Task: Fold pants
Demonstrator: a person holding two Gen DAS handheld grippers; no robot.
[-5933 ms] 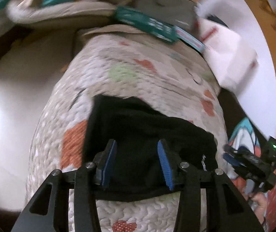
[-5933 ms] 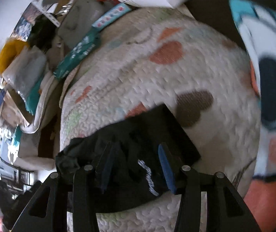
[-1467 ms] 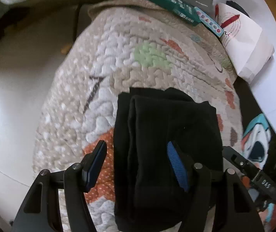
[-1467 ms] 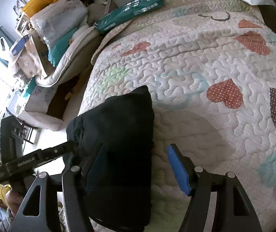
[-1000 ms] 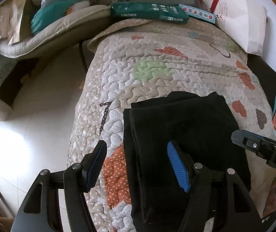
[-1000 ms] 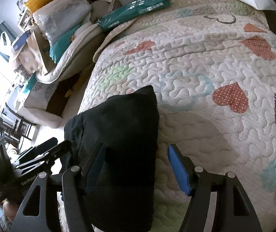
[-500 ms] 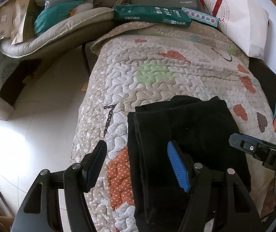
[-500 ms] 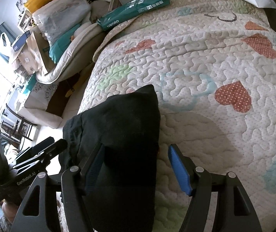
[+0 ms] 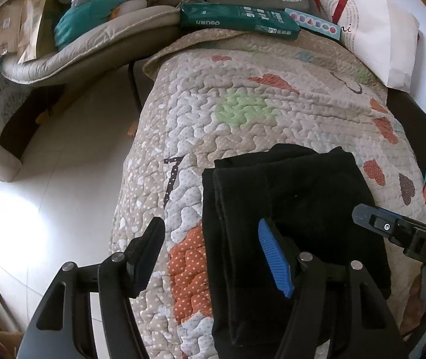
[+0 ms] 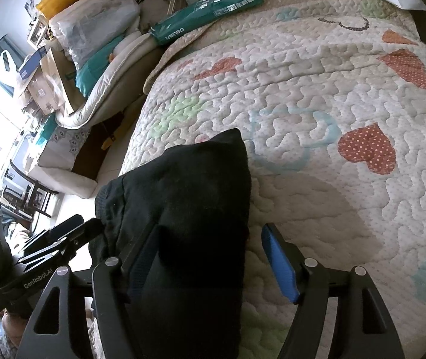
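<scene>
You are working over a bed covered by a quilted bedspread (image 9: 242, 125), beige and puckered in a wavy stitch, scattered with dotted hearts in orange, red, green and brown. At ten o'clock in the left wrist view the pale glossy floor (image 9: 48, 179) catches a bright glare. Up at twelve o'clock a long green package (image 9: 236, 21) lies at the quilt's far edge, touching a narrow box printed with coloured shapes (image 9: 314, 25); a white paper bag (image 9: 377, 39) leans at one o'clock. At eleven o'clock a padded grey cushion (image 9: 93, 51) carries bags and cardboard.

The black pants (image 9: 296, 224) sit folded into a thick, soft rectangle near the bed's near left edge, stacked layers and a stitched seam showing along the left side.

Your left gripper (image 9: 213, 248) is spread wide and holds nothing; its blue ribbed right pad is over the pants, the left pad over the quilt. Your right gripper (image 10: 210, 257) is likewise wide and empty, its left finger over the dark fabric, the blue pad over bare quilt at five o'clock.
</scene>
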